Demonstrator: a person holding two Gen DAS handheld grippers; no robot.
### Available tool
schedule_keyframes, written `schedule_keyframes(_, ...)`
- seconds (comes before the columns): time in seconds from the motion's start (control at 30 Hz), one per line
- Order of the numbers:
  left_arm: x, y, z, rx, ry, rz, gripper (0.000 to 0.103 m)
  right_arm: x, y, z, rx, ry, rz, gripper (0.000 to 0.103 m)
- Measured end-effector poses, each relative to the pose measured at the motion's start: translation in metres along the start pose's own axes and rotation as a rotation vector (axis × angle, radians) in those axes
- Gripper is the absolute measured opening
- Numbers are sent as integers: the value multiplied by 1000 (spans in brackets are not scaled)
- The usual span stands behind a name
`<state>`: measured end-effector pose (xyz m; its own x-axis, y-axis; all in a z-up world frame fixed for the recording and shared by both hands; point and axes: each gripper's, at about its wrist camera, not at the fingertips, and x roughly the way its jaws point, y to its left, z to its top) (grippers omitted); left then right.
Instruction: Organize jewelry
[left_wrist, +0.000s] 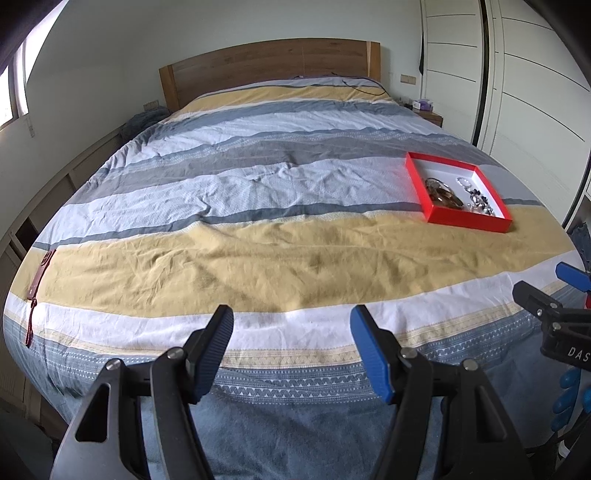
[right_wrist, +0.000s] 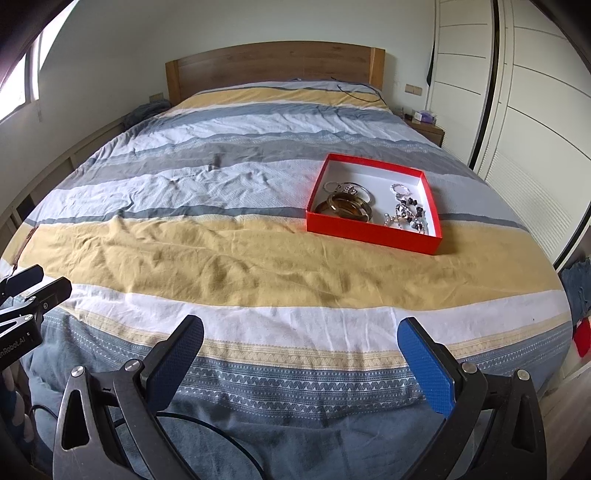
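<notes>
A red box (right_wrist: 373, 236) with a white inside lies on the striped bedspread, right of centre; it also shows in the left wrist view (left_wrist: 467, 220). Inside it are brown and silver bangles (right_wrist: 349, 205) on the left and beaded pieces (right_wrist: 406, 214) on the right. My left gripper (left_wrist: 291, 325) is open and empty, low over the foot of the bed. My right gripper (right_wrist: 301, 338) is open and empty, also at the foot of the bed, well short of the box. Each gripper shows at the edge of the other's view.
The bed (left_wrist: 258, 258) has a wooden headboard (left_wrist: 269, 66). A dark red strap-like item (left_wrist: 37, 284) lies at the bed's left edge. White wardrobe doors (right_wrist: 535, 129) stand on the right, a nightstand (right_wrist: 428, 129) beside the headboard. A black cable (right_wrist: 362, 92) lies near the pillows' end.
</notes>
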<state>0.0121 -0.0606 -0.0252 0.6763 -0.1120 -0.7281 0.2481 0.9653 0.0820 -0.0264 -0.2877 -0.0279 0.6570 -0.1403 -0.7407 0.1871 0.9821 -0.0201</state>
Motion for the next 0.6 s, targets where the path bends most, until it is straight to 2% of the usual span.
schedule_keyframes(0.6, 13, -10, 3, 23, 36, -10, 64, 13, -7, 2, -11, 17, -27, 103)
